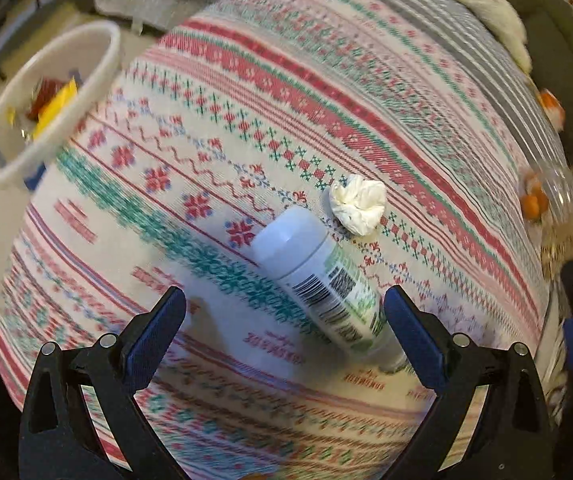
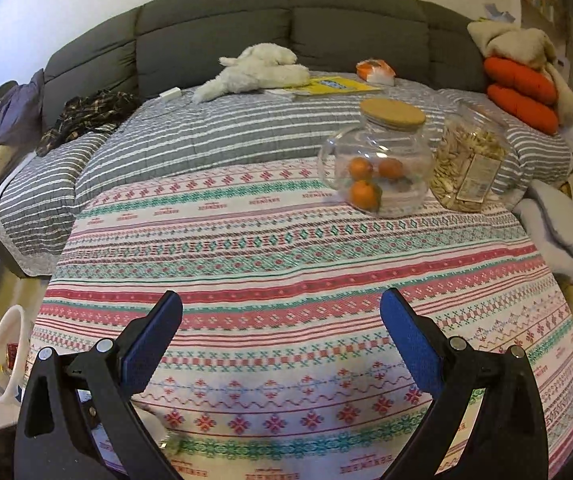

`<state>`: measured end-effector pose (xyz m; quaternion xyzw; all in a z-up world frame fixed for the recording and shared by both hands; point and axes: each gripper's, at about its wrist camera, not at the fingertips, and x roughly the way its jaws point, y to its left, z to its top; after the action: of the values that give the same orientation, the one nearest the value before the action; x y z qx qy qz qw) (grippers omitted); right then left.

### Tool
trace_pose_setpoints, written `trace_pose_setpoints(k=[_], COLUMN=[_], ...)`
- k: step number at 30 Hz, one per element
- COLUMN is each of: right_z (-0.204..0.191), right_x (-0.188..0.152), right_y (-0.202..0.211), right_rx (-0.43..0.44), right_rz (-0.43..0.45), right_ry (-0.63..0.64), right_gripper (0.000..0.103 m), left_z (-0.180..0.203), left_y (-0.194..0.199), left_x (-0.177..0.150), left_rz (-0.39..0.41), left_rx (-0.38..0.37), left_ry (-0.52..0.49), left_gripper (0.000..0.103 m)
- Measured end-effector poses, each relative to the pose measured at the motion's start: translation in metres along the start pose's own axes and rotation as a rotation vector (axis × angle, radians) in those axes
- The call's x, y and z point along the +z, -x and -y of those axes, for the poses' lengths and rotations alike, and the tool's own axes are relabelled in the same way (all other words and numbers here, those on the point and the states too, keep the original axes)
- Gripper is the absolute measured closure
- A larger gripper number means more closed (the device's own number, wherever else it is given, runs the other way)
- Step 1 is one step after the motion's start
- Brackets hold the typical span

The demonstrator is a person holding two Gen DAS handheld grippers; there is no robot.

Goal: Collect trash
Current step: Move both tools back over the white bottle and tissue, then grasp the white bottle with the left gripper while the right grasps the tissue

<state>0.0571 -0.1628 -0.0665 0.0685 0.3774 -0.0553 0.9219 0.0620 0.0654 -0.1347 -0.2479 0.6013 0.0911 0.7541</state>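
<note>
- Your left gripper (image 1: 284,312) has its jaws wide, the white bottle (image 1: 320,280) lying on the desk (image 1: 214,80) between them, the crumpled tissue (image 1: 357,204) just beyond.
- Your right gripper (image 2: 280,316) jaws are wide, holding nothing.
- The white bin (image 1: 50,100) sits off the desk's edge.

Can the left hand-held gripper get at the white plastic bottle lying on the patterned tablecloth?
Probably yes. The left hand-held gripper is open and the white plastic bottle lies just ahead, nearer its right finger; nothing blocks it.
</note>
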Motion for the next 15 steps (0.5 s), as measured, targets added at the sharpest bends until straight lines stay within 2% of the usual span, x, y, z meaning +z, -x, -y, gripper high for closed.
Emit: trace_pose_setpoints(k=[3,5,6,7,10,12,15], right_z=[0.009,0.012,0.014,0.014,0.011,0.005,-0.017], right_x=[0.005,0.006,0.008,0.008,0.007,0.005,0.001], right_y=[-0.006,-0.009,-0.012,-0.015,-0.024,-0.029,-0.035], right_rx=[0.004,0.0,0.0,0.001,0.03,0.056,0.074], right_rz=[-0.023,-0.032,-0.043,-0.053,-0.104,-0.135,-0.156], right_ry=[-0.012,-0.017,-0.02,-0.022,-0.038,-0.042,-0.008], right_gripper=[0.007,0.007,0.007,0.007,0.007,0.007,0.007], left_z=[0.01,0.019,0.025,0.029,0.034,0.028,0.009], left_y=[-0.013,-0.014,-0.013,-0.012,-0.012,-0.01,0.003], left_x=[-0.001,-0.003,-0.004,-0.004,-0.004,-0.002,0.005], left_rz=[-0.025,0.002,0.021,0.034,0.033,0.021,0.025], left_rx=[0.021,0.043,0.044,0.034,0.011,-0.014,-0.044], left_ry=[-0.002,-0.035,-0.072,-0.108,-0.175,-0.19,-0.185], left_gripper=[0.013,0.016,0.022,0.036,0.053,0.058,0.061])
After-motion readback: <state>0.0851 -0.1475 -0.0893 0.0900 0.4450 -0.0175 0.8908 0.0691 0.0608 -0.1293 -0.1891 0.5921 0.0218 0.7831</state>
